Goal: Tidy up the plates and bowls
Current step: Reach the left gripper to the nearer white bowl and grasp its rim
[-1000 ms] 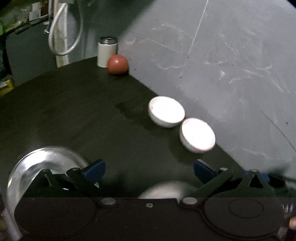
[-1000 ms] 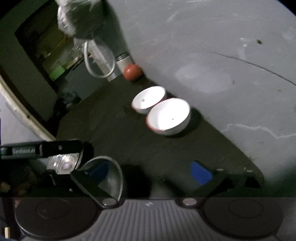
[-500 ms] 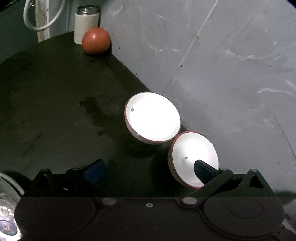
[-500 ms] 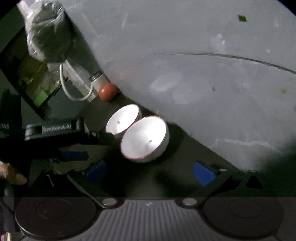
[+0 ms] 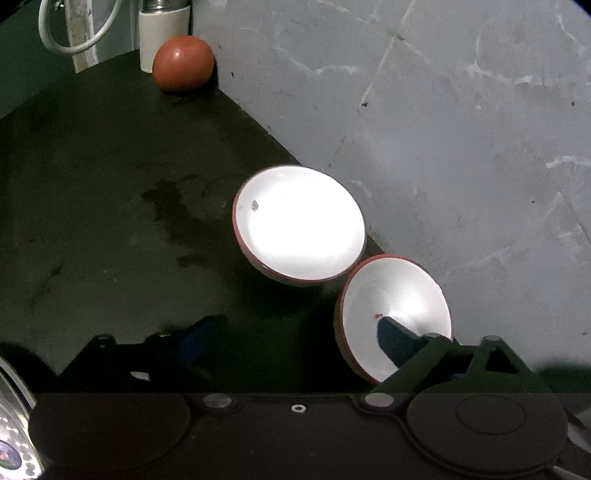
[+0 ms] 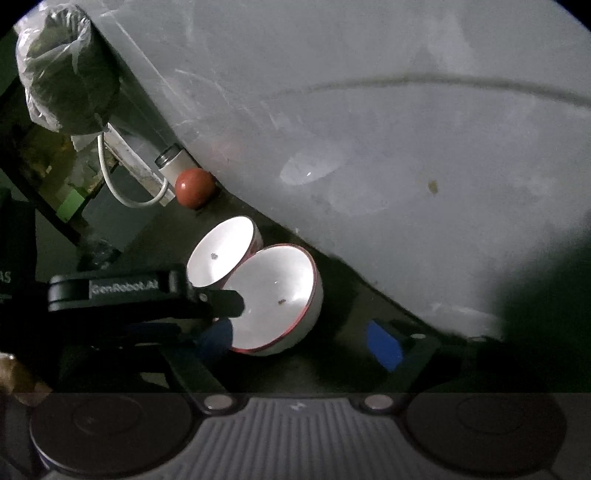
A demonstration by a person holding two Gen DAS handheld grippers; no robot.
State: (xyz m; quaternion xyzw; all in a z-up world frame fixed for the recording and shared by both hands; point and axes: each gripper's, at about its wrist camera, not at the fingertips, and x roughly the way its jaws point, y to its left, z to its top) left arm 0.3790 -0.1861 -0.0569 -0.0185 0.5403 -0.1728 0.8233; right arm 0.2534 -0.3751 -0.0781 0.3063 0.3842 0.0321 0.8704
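Two white bowls with red rims sit side by side on the dark table against the grey wall. The far bowl (image 5: 299,221) (image 6: 221,254) touches the near bowl (image 5: 395,306) (image 6: 280,295). My left gripper (image 5: 295,338) is closing. Its right fingertip (image 5: 391,339) reaches inside the near bowl and its left one stays outside, so the bowl's left wall lies between them, unpressed. One left gripper finger (image 6: 227,302) also shows in the right wrist view. My right gripper (image 6: 301,339) is closing with the near bowl between its pads, the right pad (image 6: 384,343) still apart.
A red ball (image 5: 183,62) and a white canister (image 5: 164,33) stand at the table's far corner beside a white cable (image 5: 74,37). A steel plate's rim (image 5: 11,406) shows at the lower left. The wall (image 5: 461,147) runs close behind the bowls. A bagged bundle (image 6: 62,74) hangs above.
Both grippers came down and closer to the bowls. The left gripper's right finger entered the near bowl. Both jaws have narrowed a little. The steel plate slid almost out of the left view.
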